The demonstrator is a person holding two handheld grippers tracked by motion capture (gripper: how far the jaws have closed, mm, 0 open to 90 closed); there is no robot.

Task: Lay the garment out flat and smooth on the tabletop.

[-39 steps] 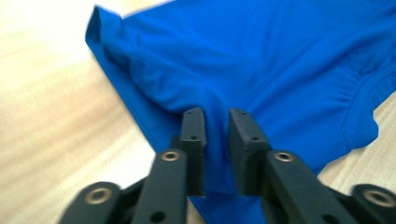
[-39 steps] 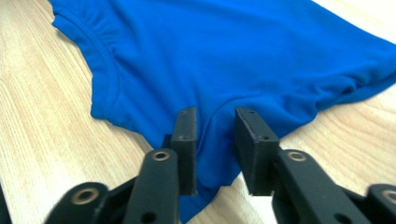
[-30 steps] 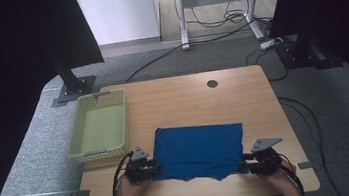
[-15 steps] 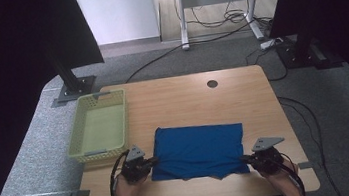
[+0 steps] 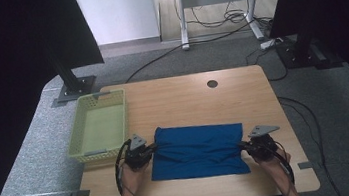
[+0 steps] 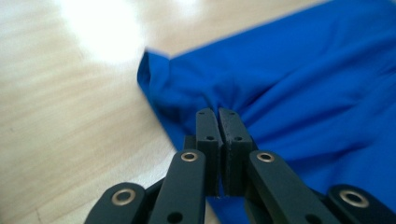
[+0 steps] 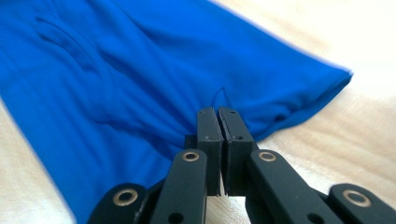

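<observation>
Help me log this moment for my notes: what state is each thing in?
blue cloth: lying folded on the table, pinched at both side edges.
left gripper: shut on the cloth.
right gripper: shut on the cloth.
green basket: upright, nothing visible inside.

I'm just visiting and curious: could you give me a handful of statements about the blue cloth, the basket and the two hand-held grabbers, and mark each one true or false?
1. The blue cloth lies on the wooden table. True.
2. The left gripper has its fingers closed on the cloth's left edge. True; in the left gripper view the fingers pinch the fabric.
3. The right gripper hangs open, away from the cloth. False; it is shut on the cloth's right edge.
4. The green basket sits at the table's right side. False; it is at the left, beside the cloth.
5. The cloth lies inside the basket. False; it is on the table.
</observation>
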